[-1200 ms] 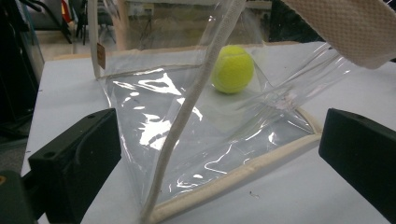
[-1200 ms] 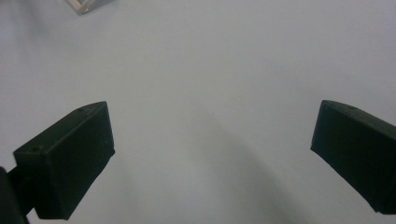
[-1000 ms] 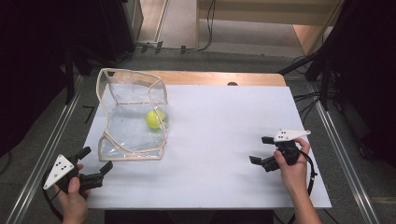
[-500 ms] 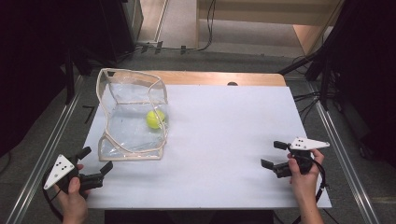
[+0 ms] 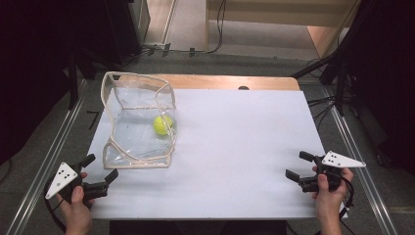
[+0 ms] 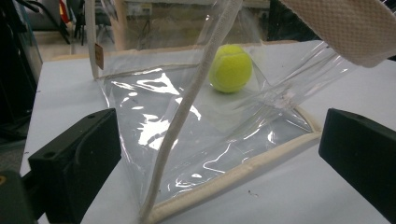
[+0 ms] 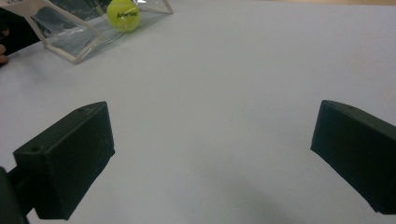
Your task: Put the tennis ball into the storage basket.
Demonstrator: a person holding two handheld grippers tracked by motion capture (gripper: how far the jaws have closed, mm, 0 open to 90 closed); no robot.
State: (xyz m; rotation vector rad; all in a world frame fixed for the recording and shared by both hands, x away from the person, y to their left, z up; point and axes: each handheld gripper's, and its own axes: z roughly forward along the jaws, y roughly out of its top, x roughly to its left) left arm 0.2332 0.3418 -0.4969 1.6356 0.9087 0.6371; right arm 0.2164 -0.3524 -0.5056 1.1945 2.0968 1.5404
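Both claws are black with blocky jaws: the left claw (image 5: 100, 170) carries a white dotted three-cornered plate, as does the right claw (image 5: 298, 165); bare forearms.

The white counter (image 5: 235, 147) lies bare between my two claws, so either could sweep across its middle and right side unhindered. My right claw (image 5: 299, 167) hangs near the right edge, jaws spread, with flat bare surface ahead of it. My left claw (image 5: 102, 171), jaws apart, sits just beside the clear bag (image 5: 139, 122), whose cream-trimmed near edge and slack wall block the way to the yellow ball (image 5: 163, 124) inside.
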